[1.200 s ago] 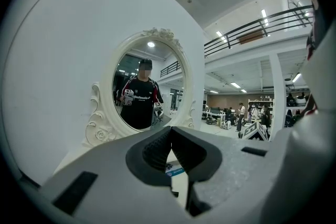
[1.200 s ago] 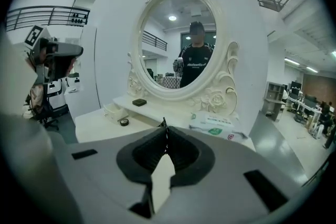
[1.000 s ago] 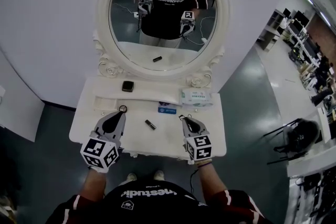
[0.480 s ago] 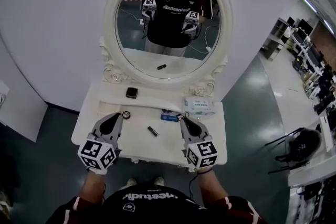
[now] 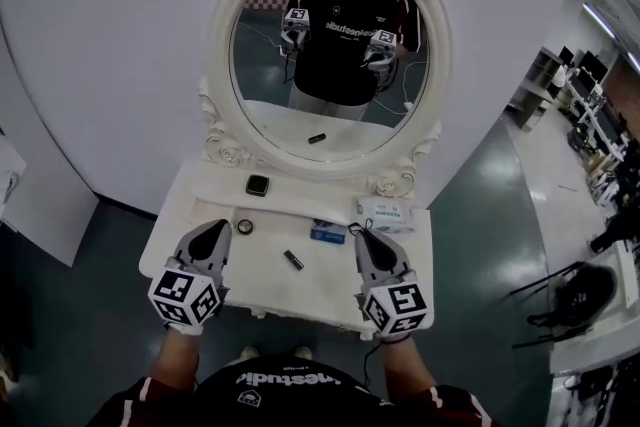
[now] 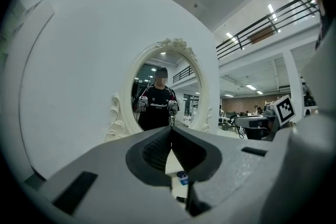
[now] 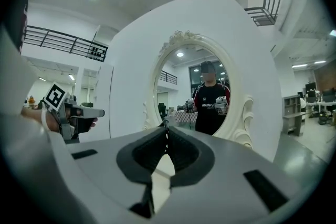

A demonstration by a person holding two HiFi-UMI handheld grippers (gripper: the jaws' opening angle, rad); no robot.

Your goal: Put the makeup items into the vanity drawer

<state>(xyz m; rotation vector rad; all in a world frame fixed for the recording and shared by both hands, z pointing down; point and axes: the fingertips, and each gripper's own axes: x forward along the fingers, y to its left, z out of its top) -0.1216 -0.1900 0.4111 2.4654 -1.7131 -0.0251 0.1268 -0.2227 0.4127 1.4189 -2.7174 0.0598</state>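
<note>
Smooth matt white vanity (image 5: 300, 293), shiny glass mirror (image 5: 340, 120), glossy grey floor (image 5: 480, 185)

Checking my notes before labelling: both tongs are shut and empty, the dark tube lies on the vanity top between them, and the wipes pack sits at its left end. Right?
Not quite: the wipes pack sits at the right end of the vanity top, as the head view shows. The rest holds.

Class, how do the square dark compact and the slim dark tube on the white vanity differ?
The square dark compact is flat and broad; the slim dark tube is narrow and long. The compact sits on the raised back ledge; the tube lies lower, on the tabletop. Both are dark.
</note>
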